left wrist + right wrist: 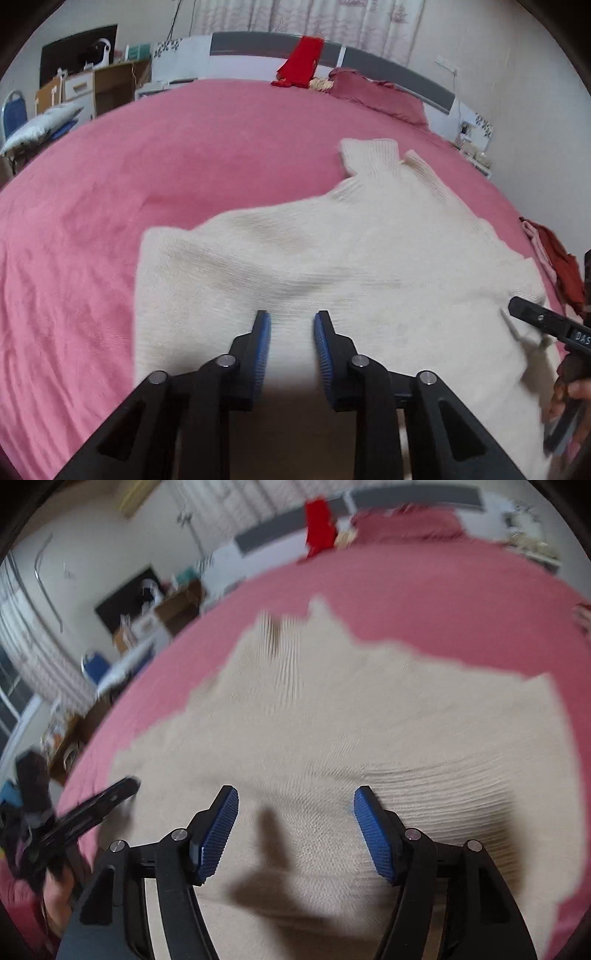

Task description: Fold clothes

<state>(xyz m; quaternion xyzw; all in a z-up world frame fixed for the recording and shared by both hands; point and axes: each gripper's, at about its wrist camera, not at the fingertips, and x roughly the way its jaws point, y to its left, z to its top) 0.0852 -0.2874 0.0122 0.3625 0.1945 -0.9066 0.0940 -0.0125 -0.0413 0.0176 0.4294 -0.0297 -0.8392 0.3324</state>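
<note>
A cream knitted sweater (332, 258) lies spread flat on the pink bedcover (92, 221), on the near right part of the bed. Its ribbed collar (373, 155) points toward the headboard (258, 44), and 1 sleeve reaches to the left over the cover. In the right wrist view the same sweater (369, 720) fills the middle of the picture, blurred, with a dark shadow falling on its near part.

The left gripper (291, 325) is just above the near edge of the sweater. Its 2 blue pads (263, 332) stand apart with a narrow gap, and no cloth is between them. The right gripper (295, 812) is over the sweater body with its 2 fingers spread wide; nothing is held there. Whether either gripper touches the knit I cannot tell.

Each gripper shows at the edge of the other's view: the right one at the right side over the sweater, the left one at the left side.

At the head of the bed a red cloth (304, 61) hangs over the headboard, beside a dark pink pillow (376, 94). More red clothes (557, 258) lie at the right edge of the bed.
</note>
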